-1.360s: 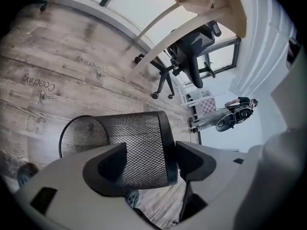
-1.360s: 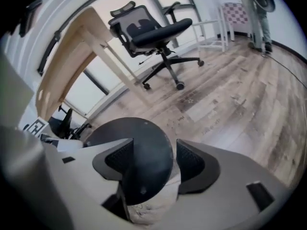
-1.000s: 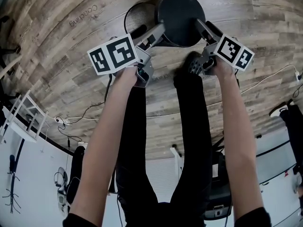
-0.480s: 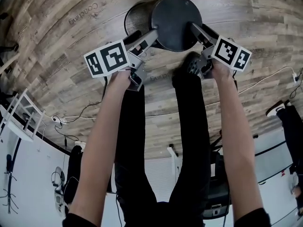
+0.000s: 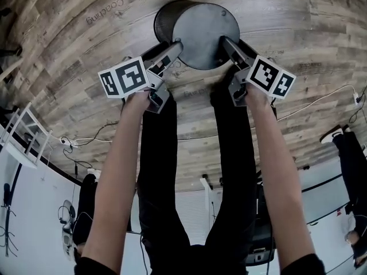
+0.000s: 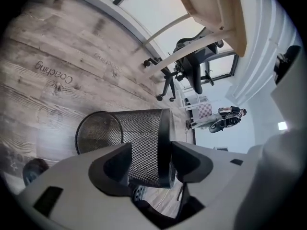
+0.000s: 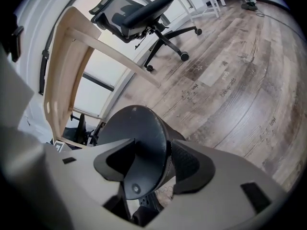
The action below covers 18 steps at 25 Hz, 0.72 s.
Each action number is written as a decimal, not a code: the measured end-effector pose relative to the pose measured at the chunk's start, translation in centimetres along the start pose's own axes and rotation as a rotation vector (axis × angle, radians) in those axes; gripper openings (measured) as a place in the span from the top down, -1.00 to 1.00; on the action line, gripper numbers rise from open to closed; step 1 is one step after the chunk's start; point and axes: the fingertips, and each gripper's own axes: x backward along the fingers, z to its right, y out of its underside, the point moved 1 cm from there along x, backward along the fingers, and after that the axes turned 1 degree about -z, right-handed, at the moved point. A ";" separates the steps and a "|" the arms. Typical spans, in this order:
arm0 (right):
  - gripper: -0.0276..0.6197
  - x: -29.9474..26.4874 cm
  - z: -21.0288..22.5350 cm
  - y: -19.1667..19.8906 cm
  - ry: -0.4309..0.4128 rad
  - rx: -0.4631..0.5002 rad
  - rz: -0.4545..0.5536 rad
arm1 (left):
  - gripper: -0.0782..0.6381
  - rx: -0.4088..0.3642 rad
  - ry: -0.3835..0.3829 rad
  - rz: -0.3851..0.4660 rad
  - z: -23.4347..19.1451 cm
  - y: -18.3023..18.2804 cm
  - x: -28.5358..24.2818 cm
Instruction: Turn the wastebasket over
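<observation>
Wastebasket (image 5: 205, 34) tipped further, base facing up

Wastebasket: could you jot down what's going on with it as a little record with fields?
basket: black mesh, tilted, solid base facing the person
left tongs: just closed further, clamped on the base rim
right tongs: just closed further, clamped on the base rim
floor: wood planks

Head view stares steeply down at the wood floor (image 5: 69, 50) from above. Both gripper views peek along their jaws from opposite sides, super close; all three catch the wastebasket (image 5: 203, 27).
</observation>
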 end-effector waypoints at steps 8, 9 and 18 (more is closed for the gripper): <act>0.25 -0.8 -1.2 0.7 -0.006 -0.019 0.013 | 0.01 -0.024 0.017 -0.029 -2.3 -0.2 0.9; 0.26 -0.9 -1.2 0.9 -0.003 -0.005 0.005 | 0.02 -0.027 0.012 -0.038 -2.5 0.1 0.8; 0.31 -2.4 -3.3 2.5 0.050 0.098 -0.028 | 0.02 -0.010 -0.034 -0.031 -5.7 1.2 1.7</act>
